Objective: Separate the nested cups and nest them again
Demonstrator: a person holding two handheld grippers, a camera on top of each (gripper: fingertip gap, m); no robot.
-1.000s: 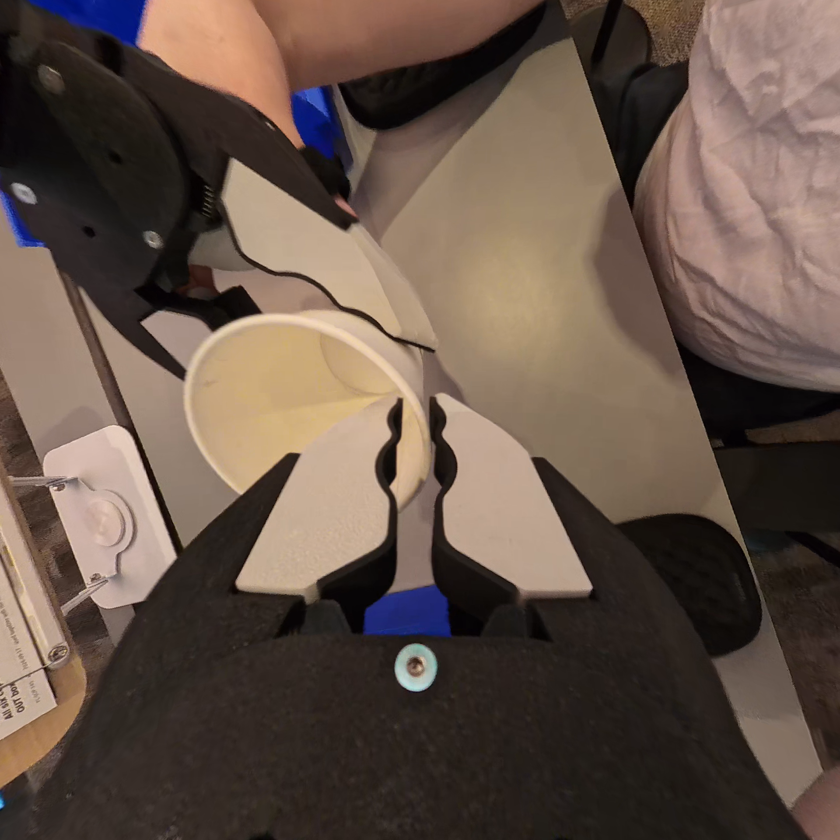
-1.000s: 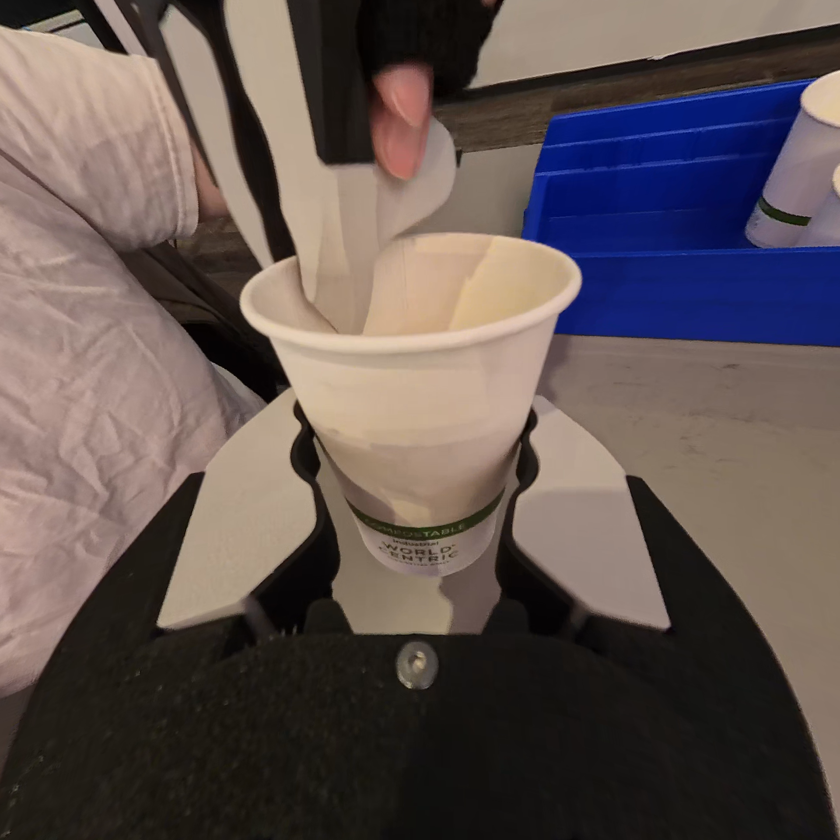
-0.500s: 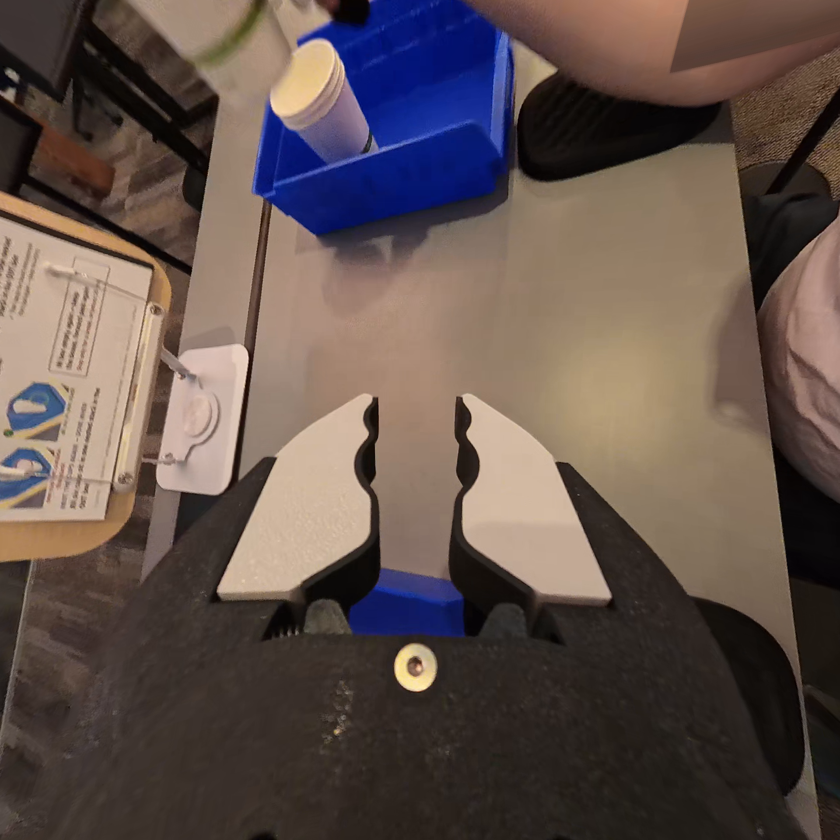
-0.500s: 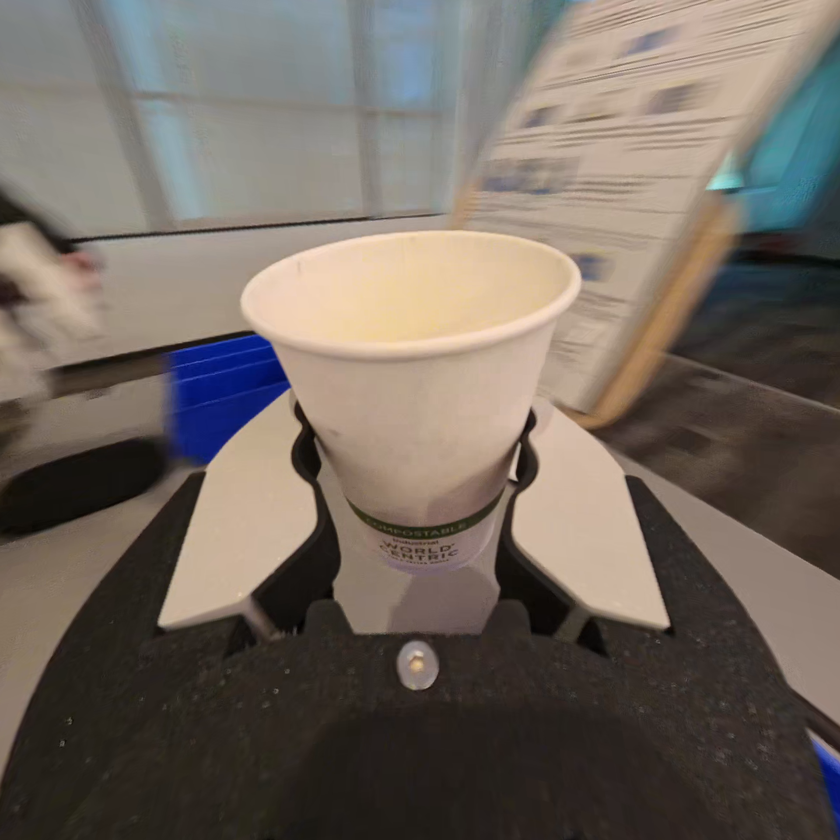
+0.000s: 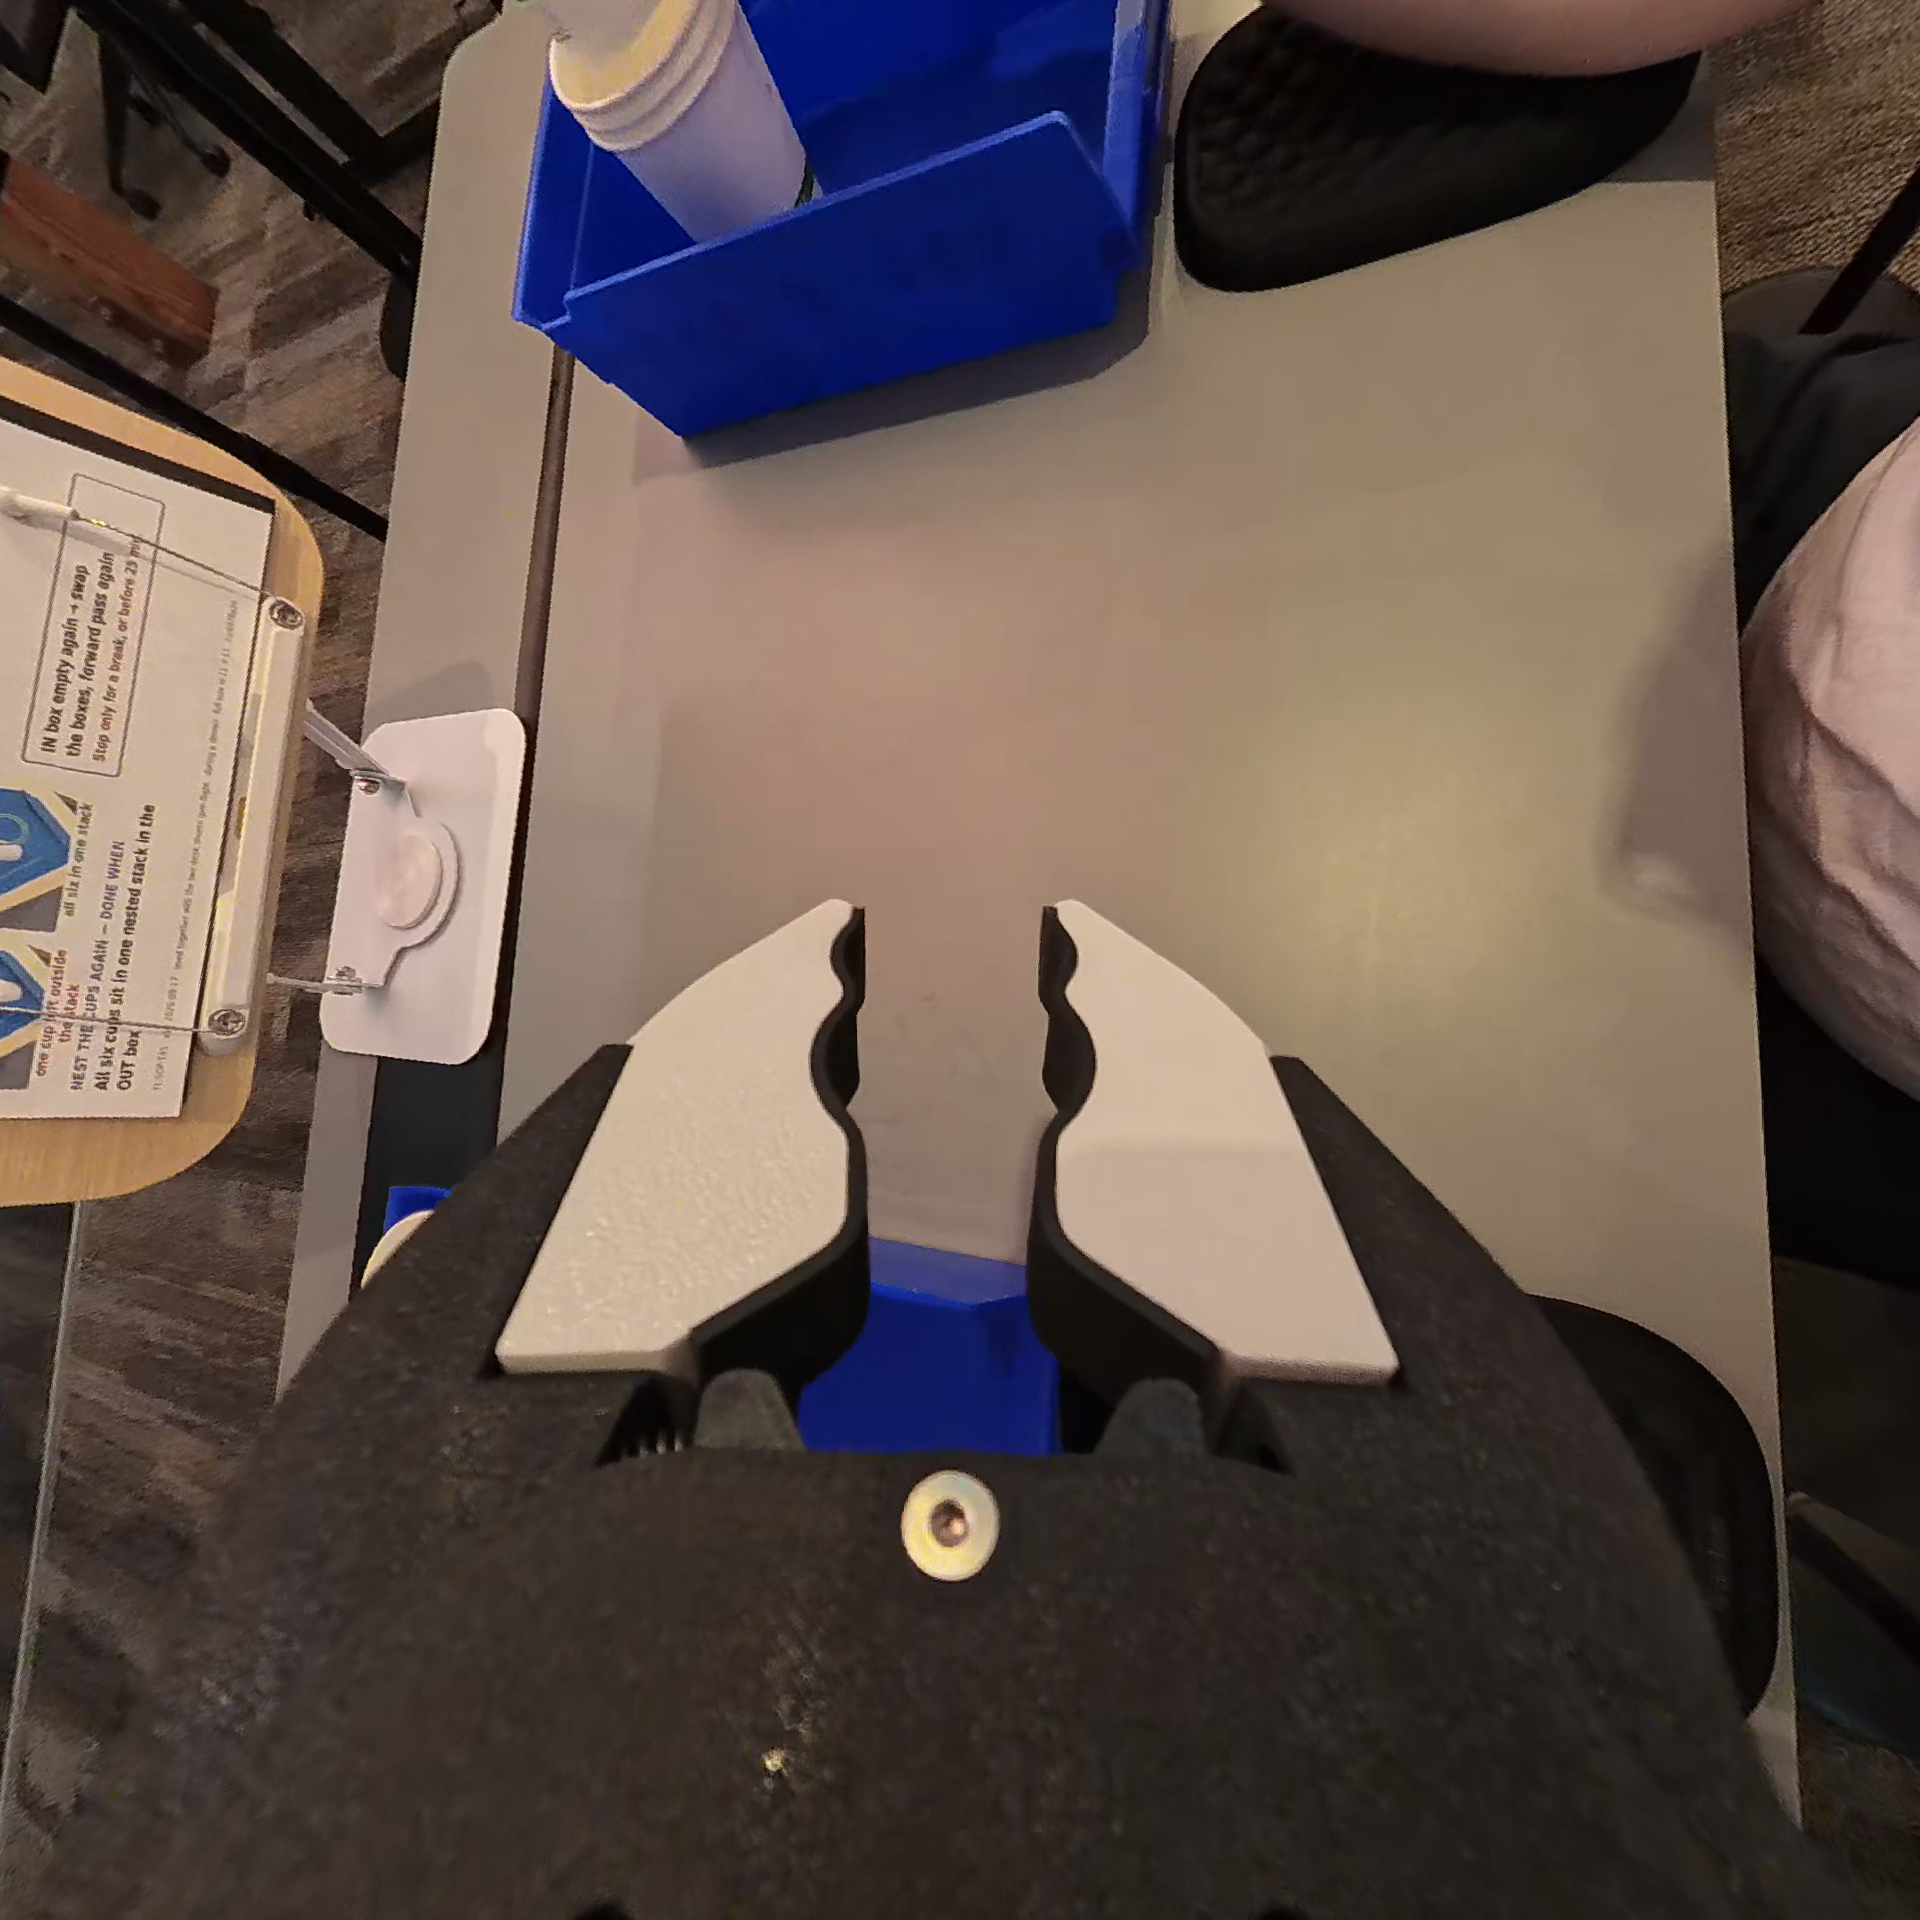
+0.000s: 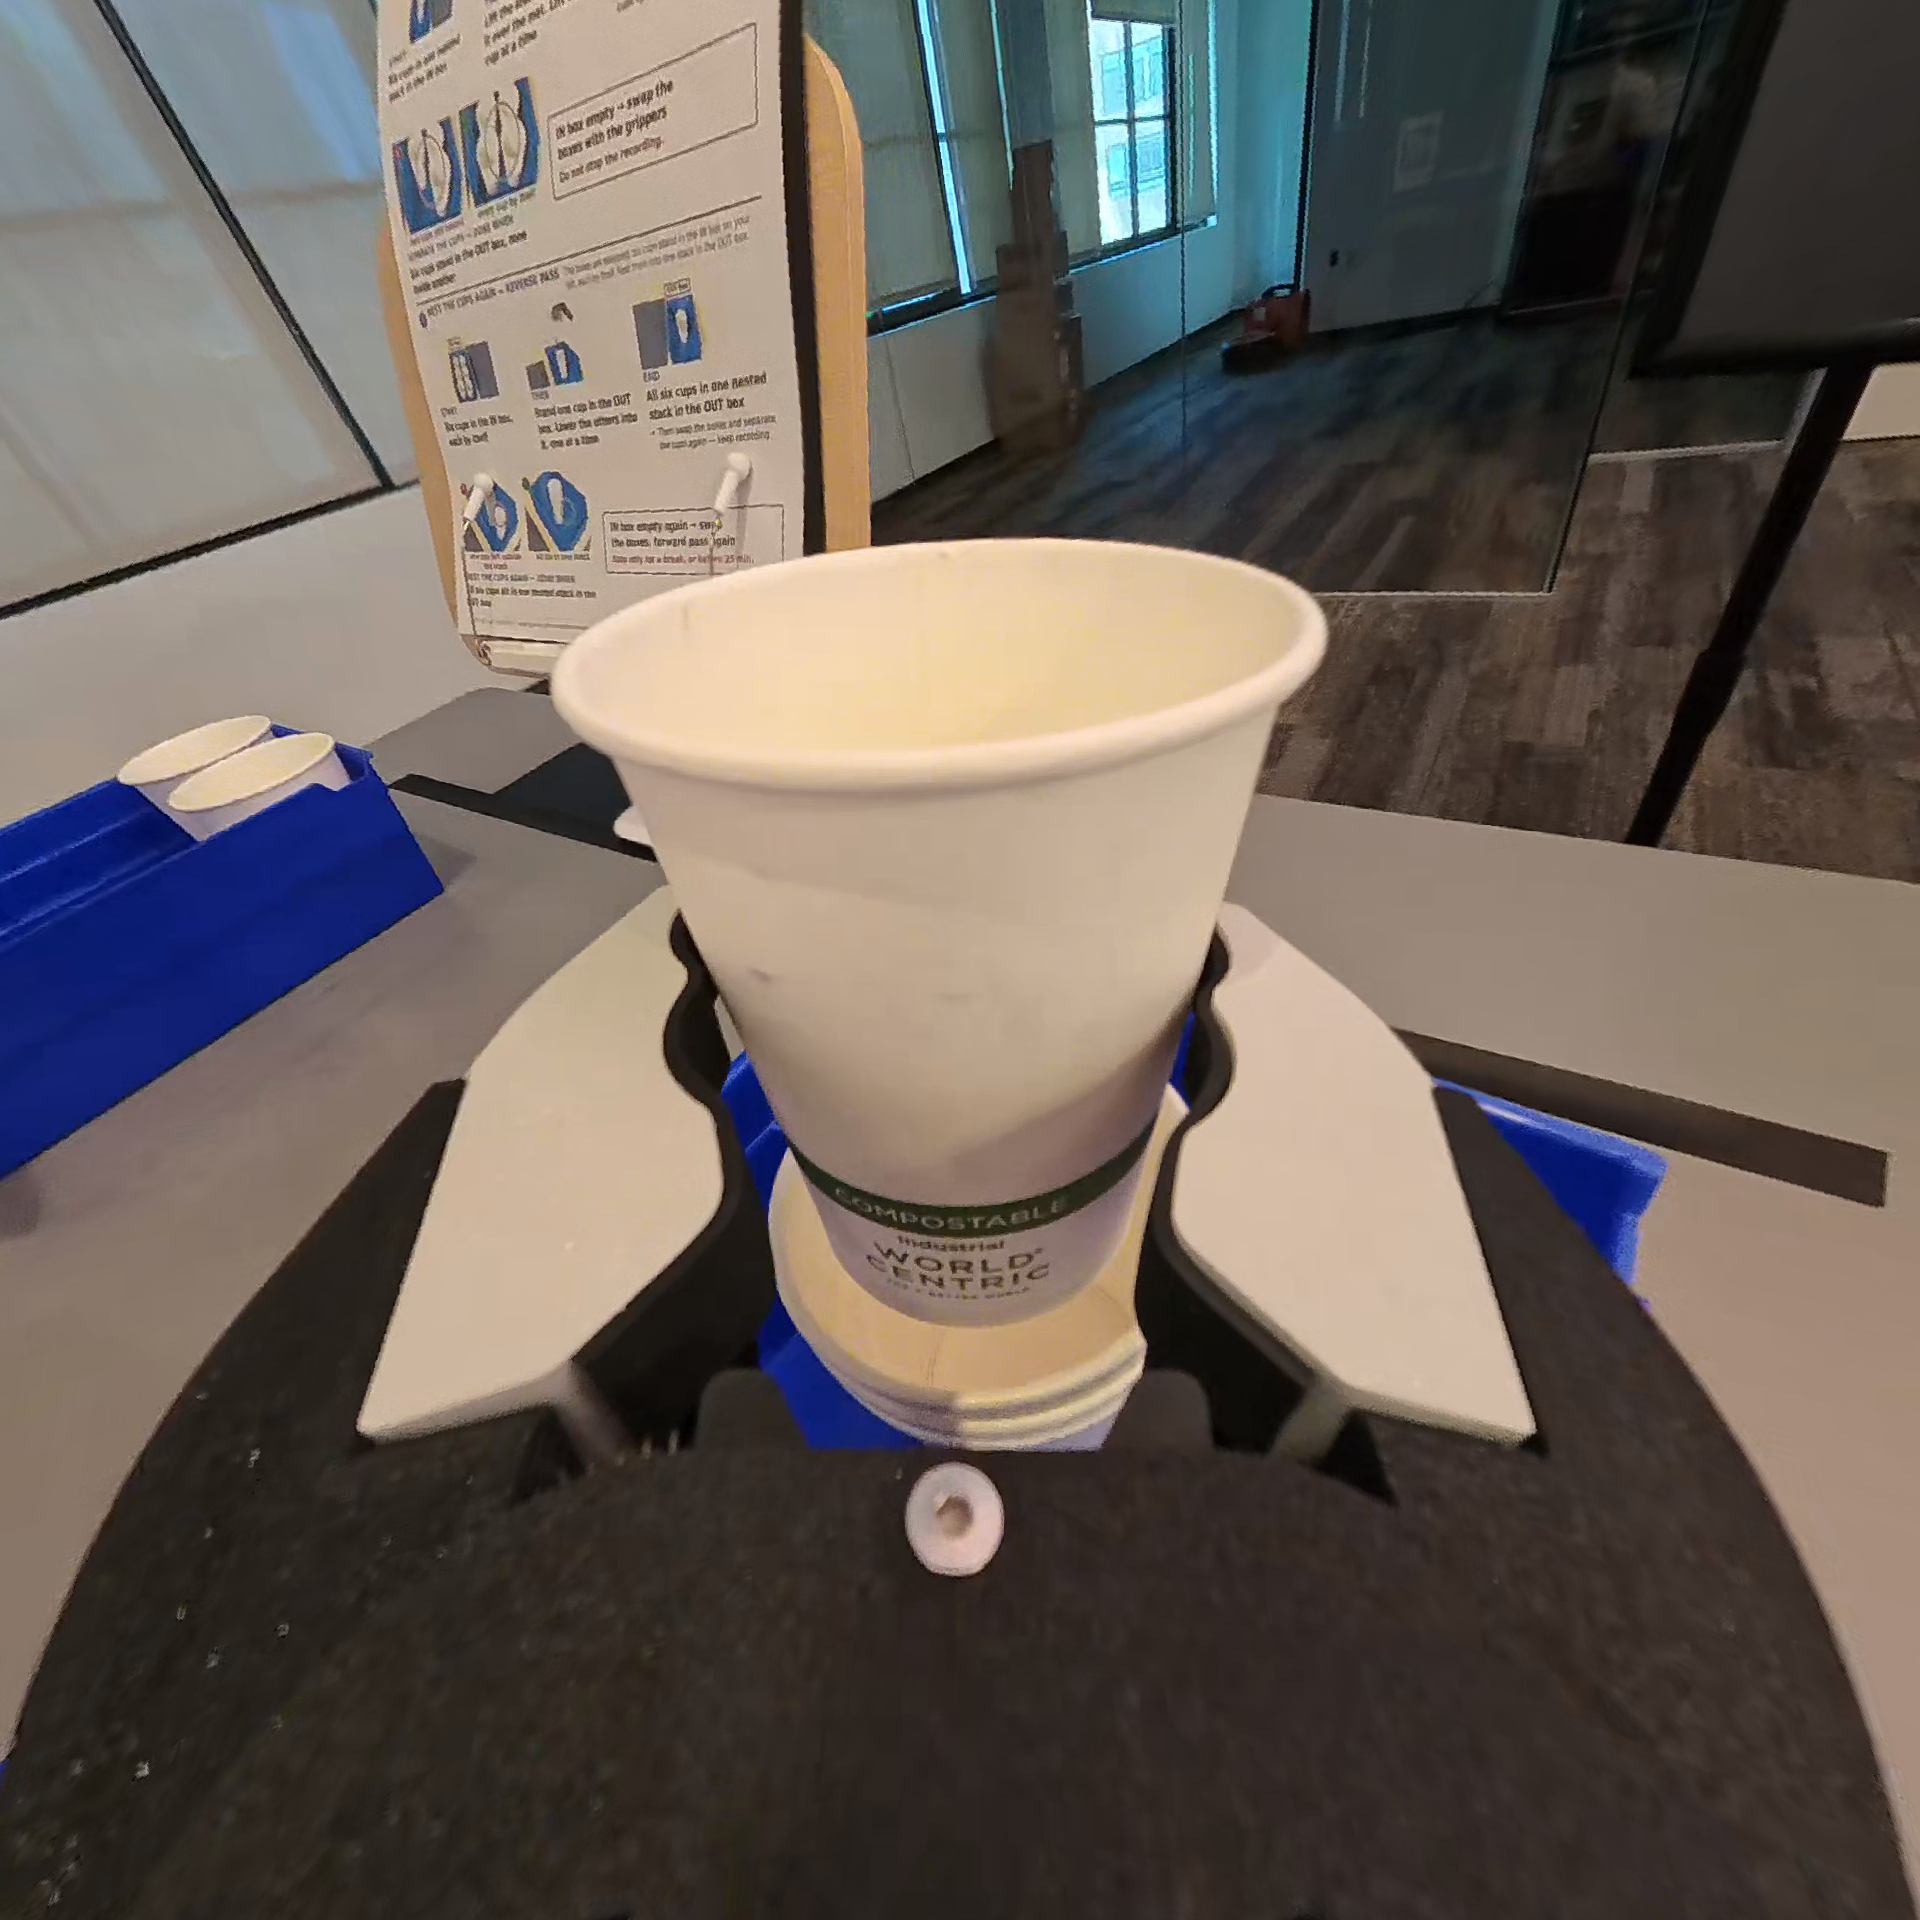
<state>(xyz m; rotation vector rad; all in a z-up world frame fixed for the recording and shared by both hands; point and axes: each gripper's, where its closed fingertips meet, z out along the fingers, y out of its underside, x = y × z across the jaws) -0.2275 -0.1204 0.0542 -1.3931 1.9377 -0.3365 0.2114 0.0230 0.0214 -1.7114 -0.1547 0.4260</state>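
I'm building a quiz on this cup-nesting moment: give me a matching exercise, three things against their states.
Things:
1. left gripper
2. right gripper
3. stack of nested cups

States:
A. clamped on a single paper cup
B. standing in the near blue bin, beneath the held cup
C. jaws apart, empty, above the grey table

Pairs: 1-C, 2-A, 3-B

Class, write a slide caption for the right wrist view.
Right gripper holds a paper cup over nested cups in a blue bin.
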